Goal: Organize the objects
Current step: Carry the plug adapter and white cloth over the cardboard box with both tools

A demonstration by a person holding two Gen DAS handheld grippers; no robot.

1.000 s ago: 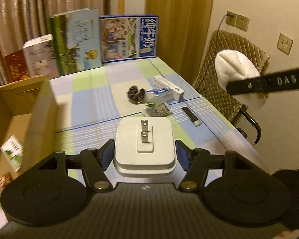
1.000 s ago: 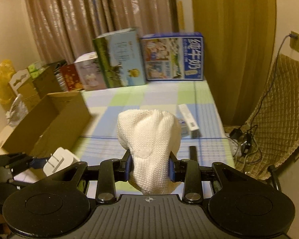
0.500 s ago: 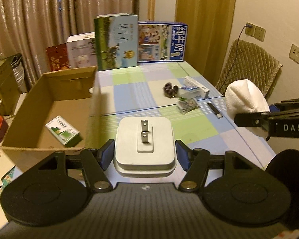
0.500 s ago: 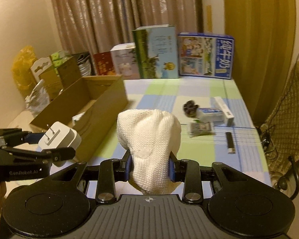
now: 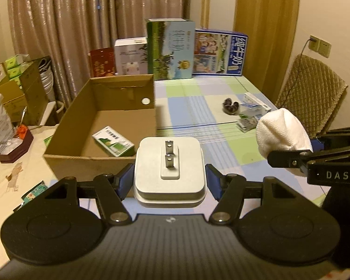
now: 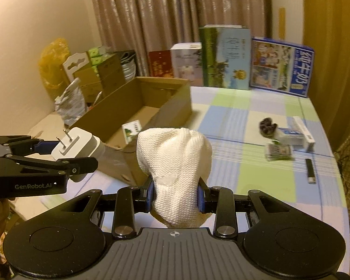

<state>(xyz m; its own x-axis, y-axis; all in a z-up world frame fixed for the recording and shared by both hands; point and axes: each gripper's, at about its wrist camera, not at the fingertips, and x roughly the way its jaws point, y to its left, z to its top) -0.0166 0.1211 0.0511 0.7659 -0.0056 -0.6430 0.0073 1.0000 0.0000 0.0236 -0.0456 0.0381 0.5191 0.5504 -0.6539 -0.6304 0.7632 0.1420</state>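
My left gripper (image 5: 169,182) is shut on a white plug adapter (image 5: 169,163), prongs facing up, held above the table's front edge just right of an open cardboard box (image 5: 65,137). A green-white small carton (image 5: 113,141) lies in the box. My right gripper (image 6: 176,194) is shut on a white knitted cloth (image 6: 175,161), held beside the left gripper and to its right. The adapter also shows in the right wrist view (image 6: 78,145), and the cloth in the left wrist view (image 5: 281,131).
On the checked tablecloth (image 6: 240,116) lie a dark hair tie (image 6: 267,126), a white-blue box (image 6: 296,135), a small packet (image 6: 278,151) and a black lighter (image 6: 309,171). Tall milk cartons (image 5: 170,49) stand at the back. A padded chair (image 5: 315,88) is at the right.
Both grippers have pulled back and swung left with their loads. The cardboard box has come fully into view; the loose items now lie farther off to the right.
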